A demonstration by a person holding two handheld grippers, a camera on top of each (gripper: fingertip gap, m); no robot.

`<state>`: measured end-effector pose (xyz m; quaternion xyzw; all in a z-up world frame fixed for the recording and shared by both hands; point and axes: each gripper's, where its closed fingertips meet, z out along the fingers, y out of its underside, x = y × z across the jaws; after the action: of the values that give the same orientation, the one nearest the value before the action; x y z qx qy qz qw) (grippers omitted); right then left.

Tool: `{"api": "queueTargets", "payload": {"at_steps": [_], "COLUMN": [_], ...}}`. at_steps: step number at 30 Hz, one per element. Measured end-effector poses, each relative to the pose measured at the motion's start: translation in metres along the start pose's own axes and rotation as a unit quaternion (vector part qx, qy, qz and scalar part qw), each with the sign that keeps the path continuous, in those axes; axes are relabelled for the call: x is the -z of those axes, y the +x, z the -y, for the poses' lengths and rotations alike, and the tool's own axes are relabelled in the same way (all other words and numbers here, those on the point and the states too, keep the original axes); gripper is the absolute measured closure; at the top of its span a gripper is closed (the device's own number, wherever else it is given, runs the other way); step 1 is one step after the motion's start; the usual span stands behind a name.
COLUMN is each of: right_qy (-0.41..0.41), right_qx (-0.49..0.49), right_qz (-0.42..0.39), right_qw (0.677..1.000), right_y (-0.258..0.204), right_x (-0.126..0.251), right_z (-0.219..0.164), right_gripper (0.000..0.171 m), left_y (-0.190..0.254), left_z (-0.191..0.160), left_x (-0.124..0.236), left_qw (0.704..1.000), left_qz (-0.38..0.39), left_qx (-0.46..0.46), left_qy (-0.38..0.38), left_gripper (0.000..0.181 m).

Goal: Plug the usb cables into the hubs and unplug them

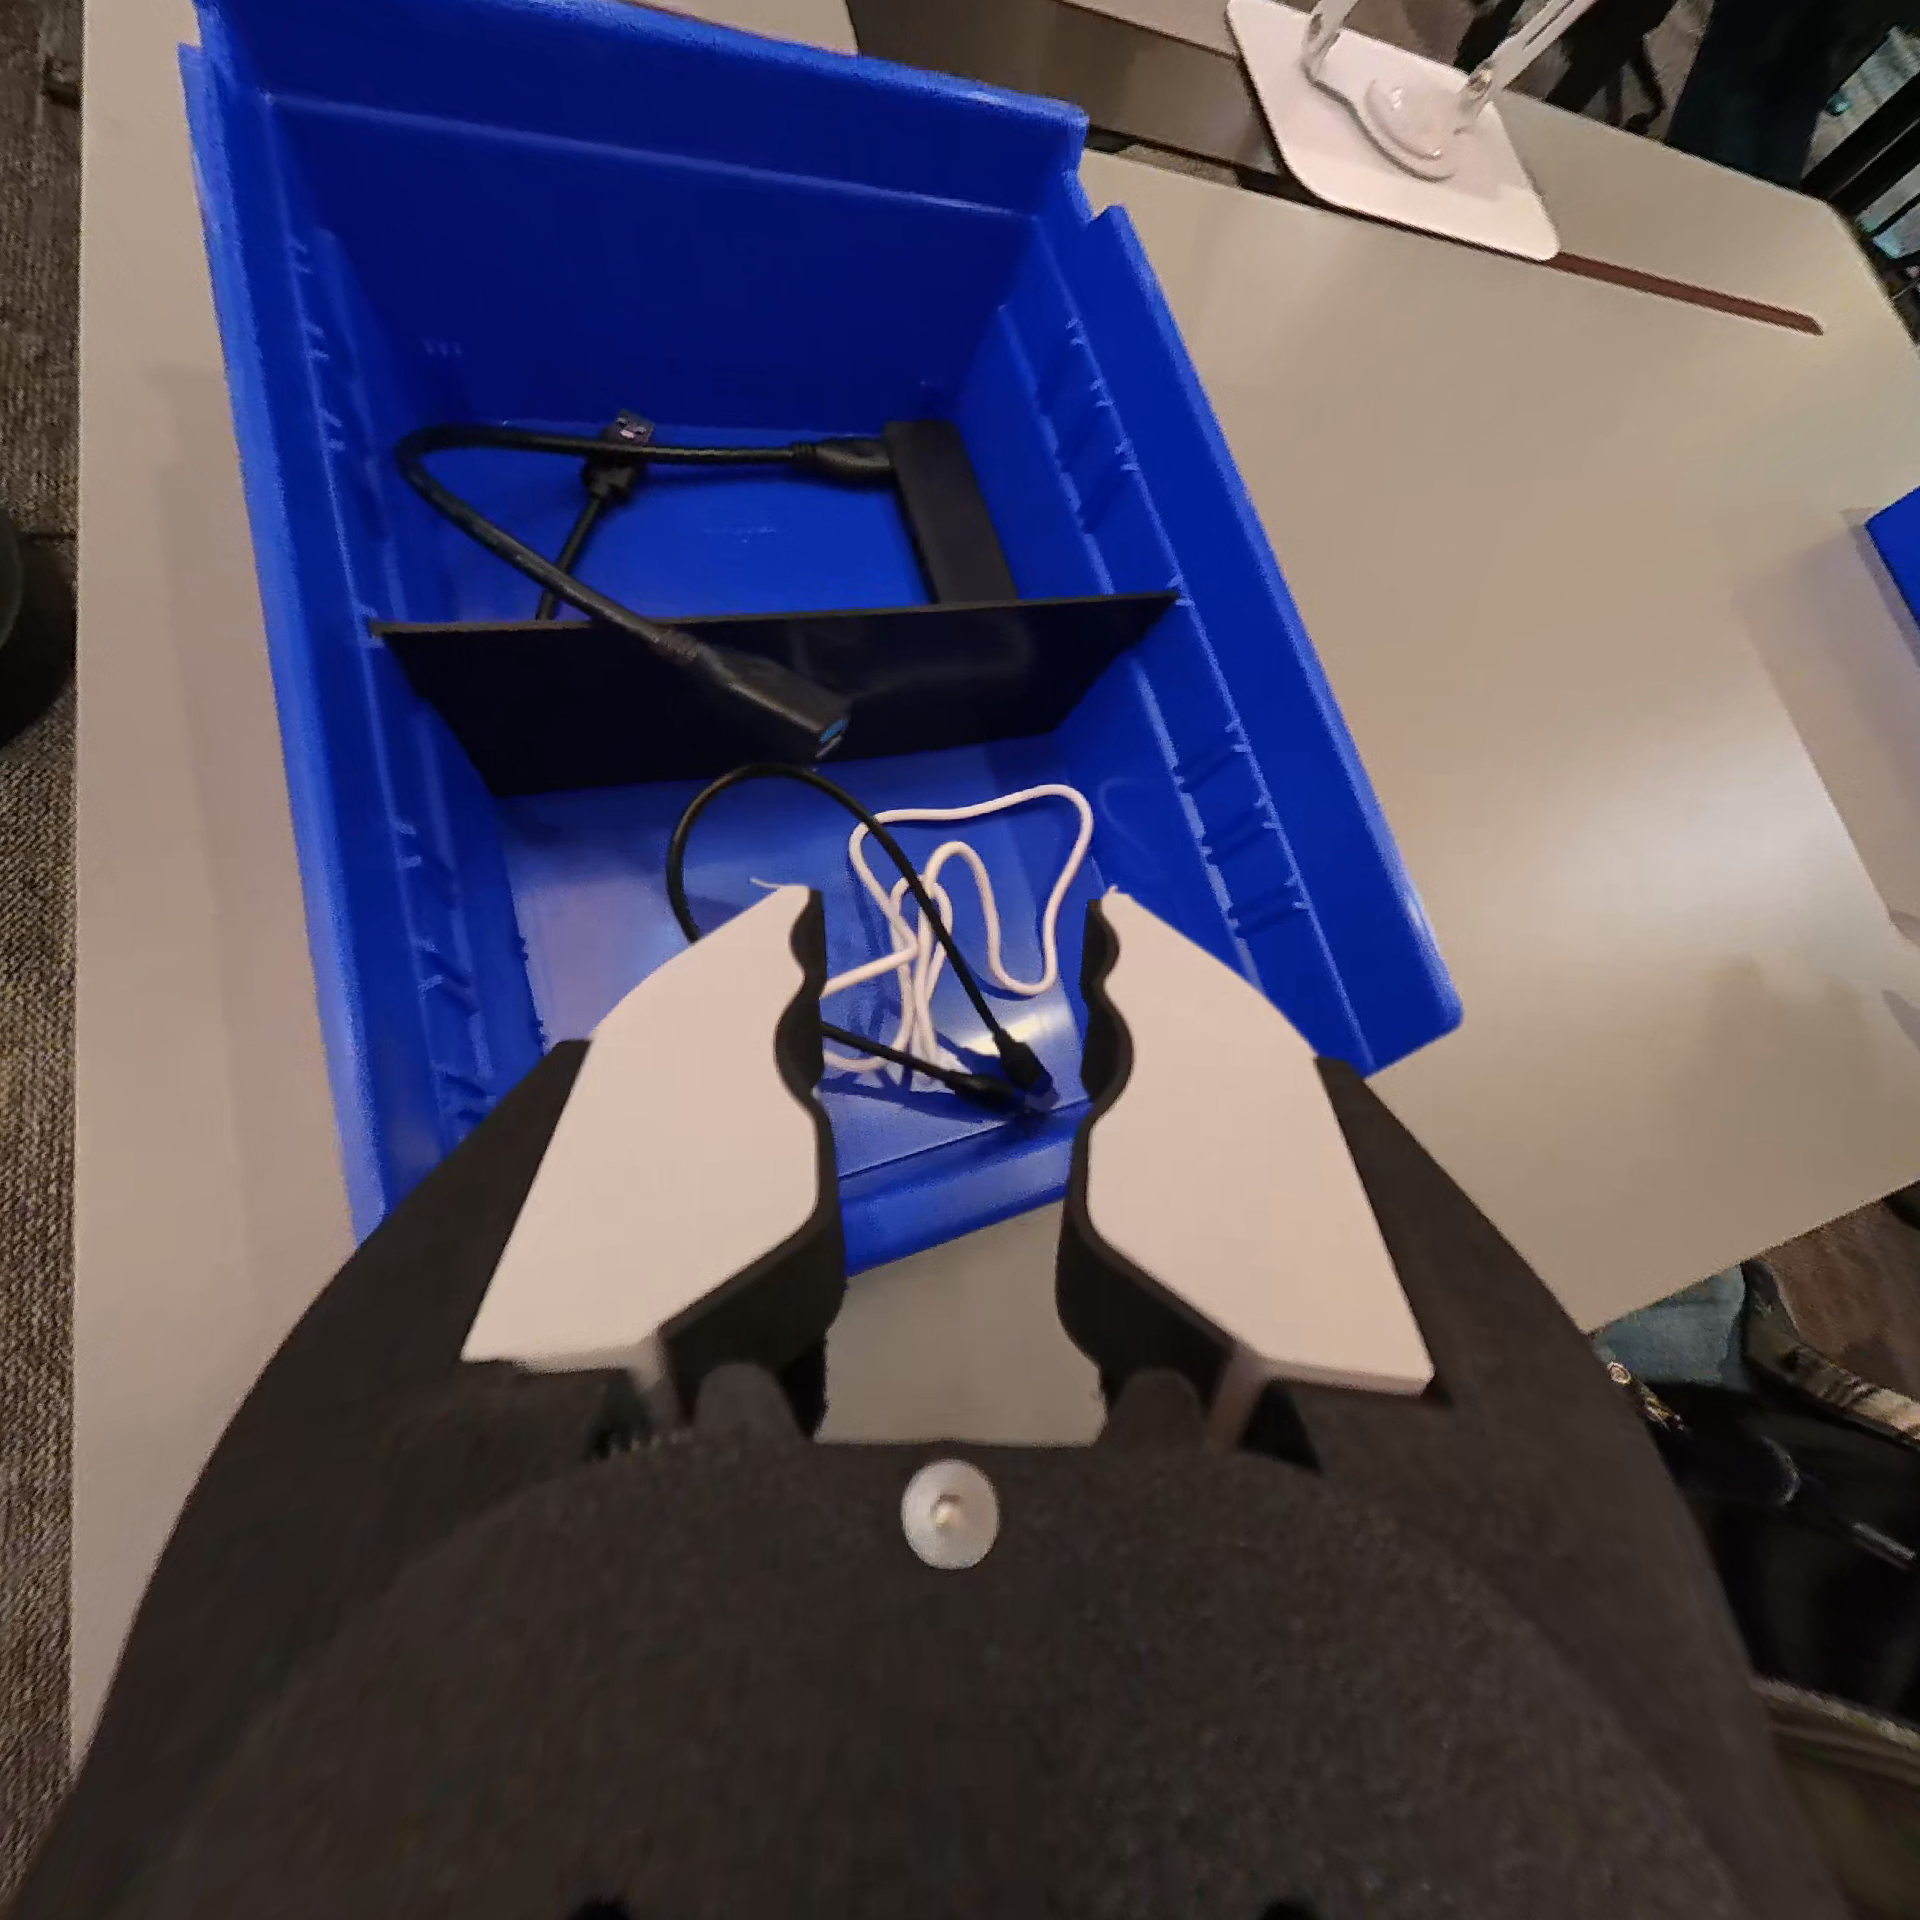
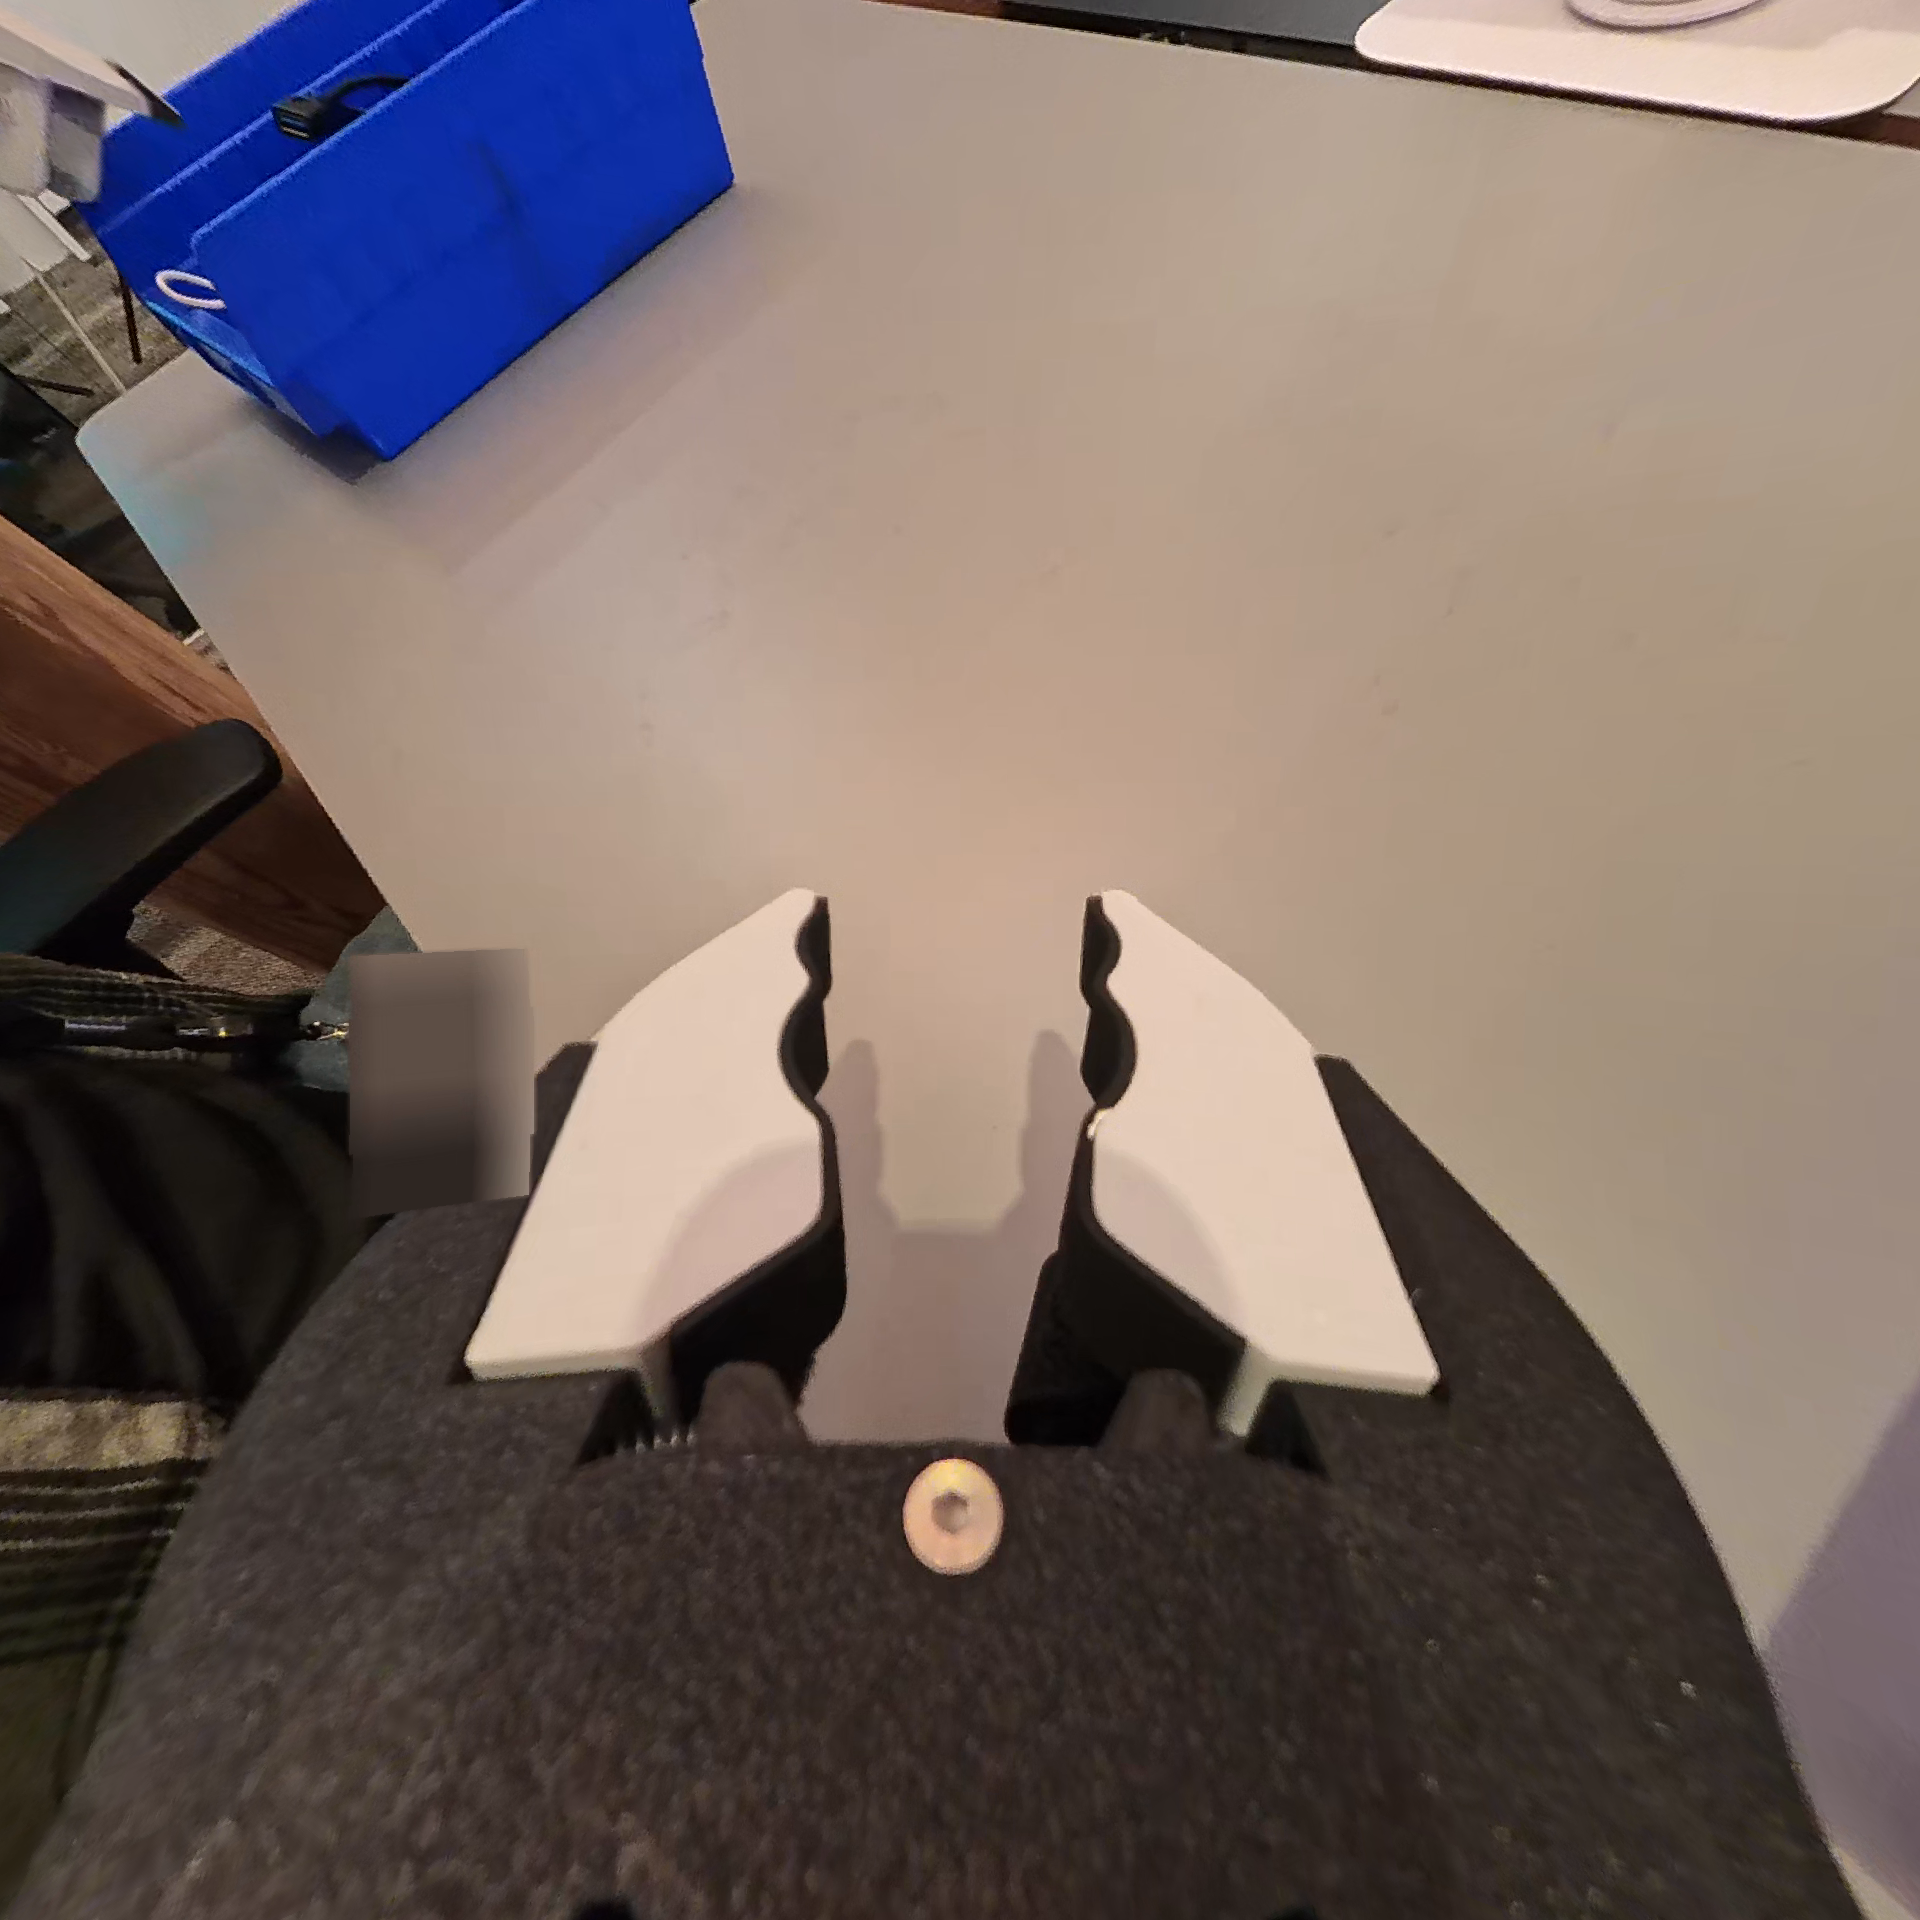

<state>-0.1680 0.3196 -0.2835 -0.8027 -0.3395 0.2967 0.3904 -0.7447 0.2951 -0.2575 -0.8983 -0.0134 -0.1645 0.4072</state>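
A blue bin [image 1: 1226,727] sits on the grey table, split by a black divider [image 1: 582,707]. The far compartment holds a black hub [image 1: 956,509] with its thick black cable [image 1: 499,540], whose end connector [image 1: 810,717] hangs over the divider. The near compartment holds a tangled white cable [image 1: 1049,894] and a thin black cable [image 1: 707,800]. My left gripper [image 1: 951,904] is open and empty, above the near compartment. My right gripper [image 2: 956,904] is open and empty over bare table, far from the bin [image 2: 447,260], which shows at the upper left.
A white flat stand base [image 1: 1392,156] lies at the far right of the table, also in the right wrist view [image 2: 1642,52]. Another blue object [image 1: 1896,561] shows at the right edge. A chair armrest [image 2: 135,810] and a wooden panel [image 2: 94,665] are left of the table. Some 60 cm of space lies between my two pairs of fingers.
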Motion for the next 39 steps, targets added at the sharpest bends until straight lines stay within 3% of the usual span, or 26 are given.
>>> {"api": "queueTargets", "payload": {"at_steps": [13, 21, 26, 33, 39], "right_qy": [0.003, 0.005, 0.007, 0.011, 0.018], "right_qx": [0.002, 0.001, 0.002, -0.001, 0.000], "right_qz": [0.006, 0.005, 0.008, 0.008, 0.012], "right_qw": [1.000, 1.000, 1.000, 1.000, 1.000], "right_y": [-0.001, -0.001, -0.003, -0.002, -0.004], "right_x": [-0.001, 0.002, 0.003, 0.005, 0.007], "right_z": [0.002, 0.001, 0.001, 0.002, 0.004], "right_gripper": [0.128, 0.128, 0.128, 0.128, 0.128], "left_y": [-0.043, -0.037, -0.042, -0.049, -0.048], "left_z": [-0.020, -0.011, -0.021, -0.038, -0.037], "left_x": [-0.024, -0.028, -0.037, -0.048, -0.047], "left_qw": [0.991, 0.993, 0.986, 0.978, 0.978], "left_qz": [0.099, 0.090, 0.107, 0.106, 0.103], "left_qx": [0.012, 0.007, 0.005, 0.005, 0.000], "left_qy": [-0.093, -0.081, -0.127, -0.180, -0.184], "left_gripper": [0.144, 0.145, 0.142, 0.181, 0.181]}}
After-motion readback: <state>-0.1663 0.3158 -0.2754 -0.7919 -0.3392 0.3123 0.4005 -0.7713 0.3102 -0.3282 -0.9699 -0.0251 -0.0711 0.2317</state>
